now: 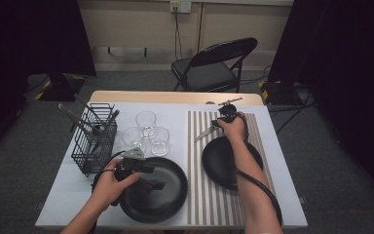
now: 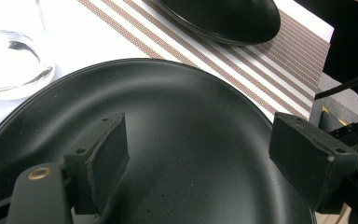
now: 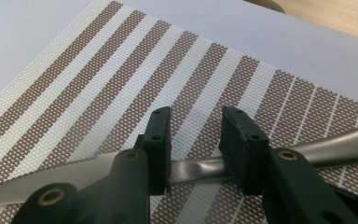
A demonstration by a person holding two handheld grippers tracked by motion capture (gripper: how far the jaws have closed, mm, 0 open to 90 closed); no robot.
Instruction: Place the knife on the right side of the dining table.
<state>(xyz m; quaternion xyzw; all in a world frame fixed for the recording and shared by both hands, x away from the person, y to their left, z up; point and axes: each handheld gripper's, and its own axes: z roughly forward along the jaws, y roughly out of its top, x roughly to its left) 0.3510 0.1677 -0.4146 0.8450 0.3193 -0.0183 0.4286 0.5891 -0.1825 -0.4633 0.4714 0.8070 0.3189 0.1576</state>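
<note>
Left tongs (image 1: 157, 184) released, jaws spread wide over the near black plate (image 1: 173, 195) on the bench (image 1: 68, 190), nothing between. Farther right, right tongs (image 3: 196, 140) straddling a table knife (image 3: 46, 179) flat on the striped placemat (image 3: 121, 70), pads not visibly pressing. Likely stiff, light, slick metal lying low: best pinched across the narrow neck by the handle.

The knife (image 3: 196, 170) is plain silver metal, lying flat on the striped mat (image 3: 121, 79) at the far end, just past the black plate (image 1: 219, 158). Blade points left, slanted toward the glasses (image 1: 147, 132).
</note>
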